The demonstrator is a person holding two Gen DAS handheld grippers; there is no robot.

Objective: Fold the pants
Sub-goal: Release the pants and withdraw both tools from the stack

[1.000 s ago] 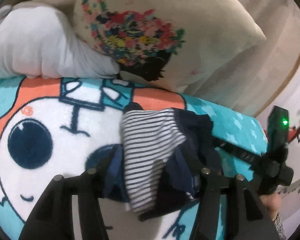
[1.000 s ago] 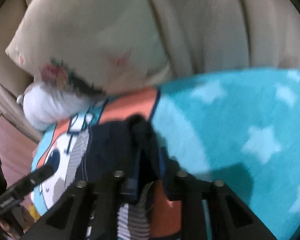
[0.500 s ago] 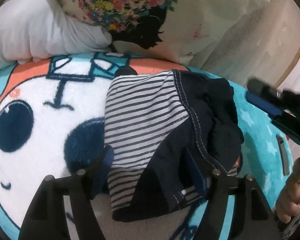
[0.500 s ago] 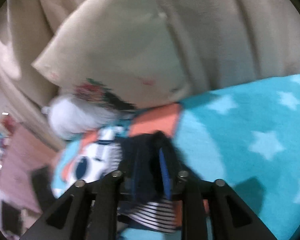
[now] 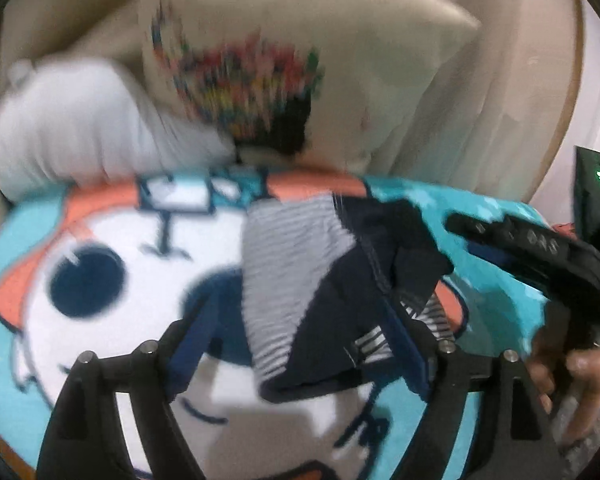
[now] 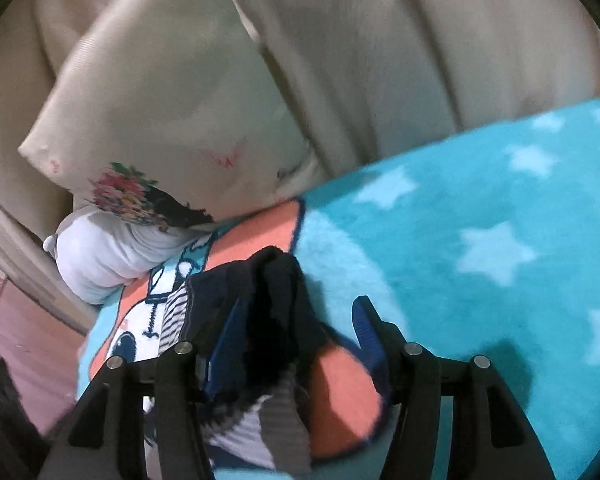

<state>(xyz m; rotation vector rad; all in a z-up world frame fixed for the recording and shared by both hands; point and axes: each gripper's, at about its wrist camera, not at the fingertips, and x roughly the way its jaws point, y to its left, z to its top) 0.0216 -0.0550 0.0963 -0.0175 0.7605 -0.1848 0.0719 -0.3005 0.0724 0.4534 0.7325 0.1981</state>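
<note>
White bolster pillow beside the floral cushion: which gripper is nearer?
Left gripper; white bolster pillow lies just beyond its left finger. Right gripper sits farther, across the navy striped pants.

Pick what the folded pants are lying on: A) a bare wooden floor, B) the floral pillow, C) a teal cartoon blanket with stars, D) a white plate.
C: the navy pants with striped lining lie on the teal cartoon blanket, in front of the floral pillow.

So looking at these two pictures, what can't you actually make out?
- Pillow print: left view, smeared by motion blur.
- Pants: near hem hidden behind the opening left tongs; the fold underneath is unseen.
- Pants, right view: near part hidden behind the opening right tongs.
- Blanket: cut off by the lens edges.
</note>
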